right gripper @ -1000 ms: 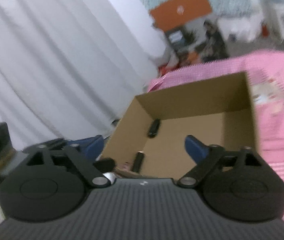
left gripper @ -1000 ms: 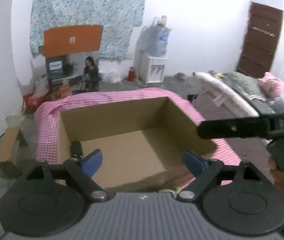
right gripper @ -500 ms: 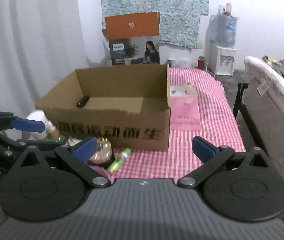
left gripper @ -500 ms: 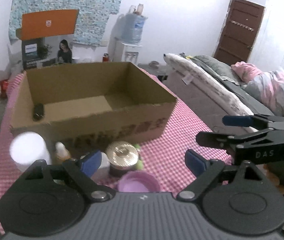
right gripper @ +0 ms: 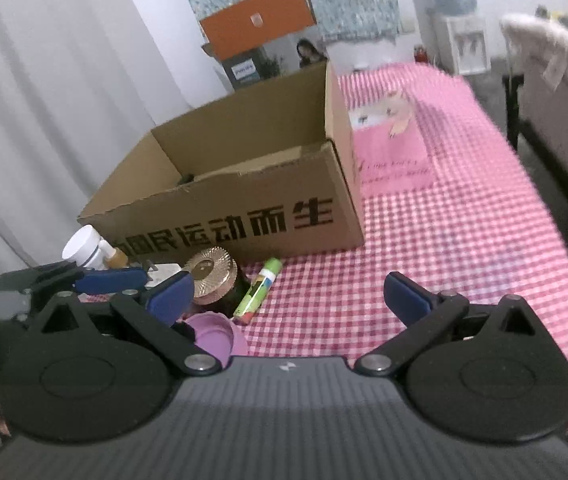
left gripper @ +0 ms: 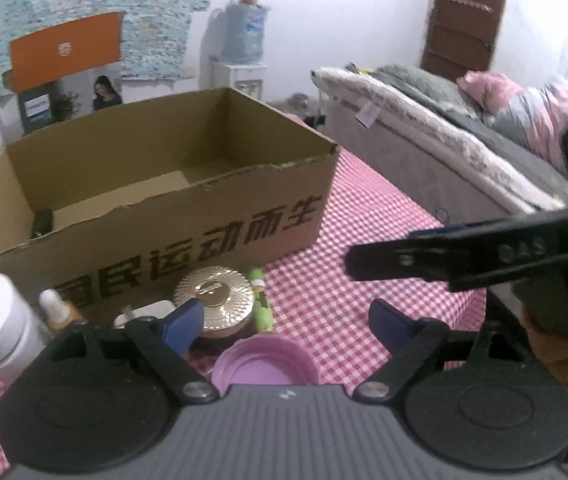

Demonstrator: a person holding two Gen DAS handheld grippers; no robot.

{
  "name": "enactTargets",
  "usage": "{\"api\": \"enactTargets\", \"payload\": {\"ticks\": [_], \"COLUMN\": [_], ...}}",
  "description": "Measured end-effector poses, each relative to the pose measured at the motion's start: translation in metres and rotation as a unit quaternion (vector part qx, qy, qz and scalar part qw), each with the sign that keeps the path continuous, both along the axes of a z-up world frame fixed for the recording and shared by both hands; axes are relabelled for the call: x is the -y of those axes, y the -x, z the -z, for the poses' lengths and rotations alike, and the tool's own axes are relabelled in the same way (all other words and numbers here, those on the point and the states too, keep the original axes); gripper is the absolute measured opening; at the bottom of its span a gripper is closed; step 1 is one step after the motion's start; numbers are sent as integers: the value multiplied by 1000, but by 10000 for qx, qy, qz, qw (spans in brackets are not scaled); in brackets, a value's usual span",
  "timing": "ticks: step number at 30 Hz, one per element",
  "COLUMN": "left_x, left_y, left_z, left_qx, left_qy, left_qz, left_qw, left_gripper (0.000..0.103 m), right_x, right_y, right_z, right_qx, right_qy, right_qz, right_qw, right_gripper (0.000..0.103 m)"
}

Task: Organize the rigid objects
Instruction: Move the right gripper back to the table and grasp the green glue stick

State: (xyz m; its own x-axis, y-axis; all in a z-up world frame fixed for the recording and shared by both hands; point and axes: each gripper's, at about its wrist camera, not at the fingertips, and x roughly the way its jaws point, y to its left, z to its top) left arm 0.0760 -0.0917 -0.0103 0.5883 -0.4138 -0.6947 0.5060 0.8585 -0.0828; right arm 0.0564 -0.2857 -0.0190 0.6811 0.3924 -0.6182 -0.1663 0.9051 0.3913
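Both grippers are empty, the left gripper (left gripper: pixel 284 320) closing a little and the right gripper (right gripper: pixel 287 296) wide open, so go down slowly onto one thing (maybe the gold lid (left gripper: pixel 214 294)) by the cardboard box (left gripper: pixel 212 220).

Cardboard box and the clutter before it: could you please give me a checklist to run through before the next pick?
1. left claw open, nothing gripped: ok.
2. right claw open, nothing gripped: ok.
3. Room in the cardboard box: ok; only a small black item shows inside.
4. Everything boxed: not ok; gold-lidded jar, green tube and purple cap lie outside.
5. Box corners nearest the cameras free: cannot tell, the front wall hides them.
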Motion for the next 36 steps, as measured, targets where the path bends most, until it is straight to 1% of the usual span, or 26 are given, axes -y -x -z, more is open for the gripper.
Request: {"api": "enactTargets", "payload": {"ticks": [1, 2, 3, 4, 5, 6, 7, 8, 10, 13, 15, 20, 21, 23, 25, 29, 31, 33, 36], "left_x": [3, 5, 8, 10, 11, 11, 11, 11, 11, 11, 10, 6, 5, 4, 6, 11, 15, 20, 29], "left_y": [-2, -4, -5, -6, -8, -10, -11, -11, -11, -12, -12, -13, -13, -12, -11, -8, -7, -6, -6], "left_z": [3, 5, 7, 10, 12, 14, 16, 16, 16, 16, 15, 14, 14, 14, 14, 12, 13, 14, 15], "left_qx": [-31, -57, -86, -124, -171, -219, -252, -222, -180, -165, -169, -207, -212, -233, -234, -229, -267, -282, -331], "left_qy": [-55, -95, -122, -146, -154, -147, -139, -134, -149, -173, -156, -64, -53, -30, -22, -10, 8, -17, -21], "left_qz": [69, 120, 155, 185, 212, 233, 239, 232, 264, 279, 288, 308, 316, 332, 347, 373, 437, 507, 640], "left_qw": [10000, 9999, 9998, 9996, 9995, 9994, 9993, 9994, 9994, 9993, 9993, 9993, 9993, 9992, 9991, 9990, 9987, 9983, 9974], "left_gripper": [88, 85, 80, 77, 71, 67, 66, 65, 64, 60, 58, 57, 57, 56, 56, 55, 55, 52, 52], "right_x": [-2, -4, -6, -8, -11, -14, -17, -21, -28, -39, -44, -55, -57, -63, -70, -77, -73, -67, -56], "right_y": [-5, -10, -16, -20, -25, -30, -36, -42, -50, -61, -67, -76, -77, -77, -76, -70, -66, -61, -55], "right_z": [3, 7, 11, 13, 16, 19, 22, 26, 31, 39, 41, 48, 50, 51, 52, 53, 53, 54, 54], "right_qx": [-45, -79, -112, -149, -191, -241, -311, -380, -470, -558, -601, -651, -651, -552, -478, -343, -348, -359, -368], "right_qy": [-47, -94, -142, -161, -166, -159, -138, -114, -47, 132, 221, 457, 501, 688, 848, 1181, 1211, 1208, 1190], "right_qz": [-37, -83, -151, -207, -268, -334, -399, -462, -567, -674, -718, -756, -780, -837, -890, -961, -936, -875, -769], "right_qw": [10000, 9999, 9997, 9995, 9993, 9990, 9986, 9981, 9973, 9961, 9954, 9940, 9936, 9926, 9913, 9877, 9876, 9882, 9892], "right_gripper": [100, 99, 96, 90, 87, 79, 72, 68, 56, 47, 46, 40, 37, 35, 27, 18, 16, 15, 15]}}
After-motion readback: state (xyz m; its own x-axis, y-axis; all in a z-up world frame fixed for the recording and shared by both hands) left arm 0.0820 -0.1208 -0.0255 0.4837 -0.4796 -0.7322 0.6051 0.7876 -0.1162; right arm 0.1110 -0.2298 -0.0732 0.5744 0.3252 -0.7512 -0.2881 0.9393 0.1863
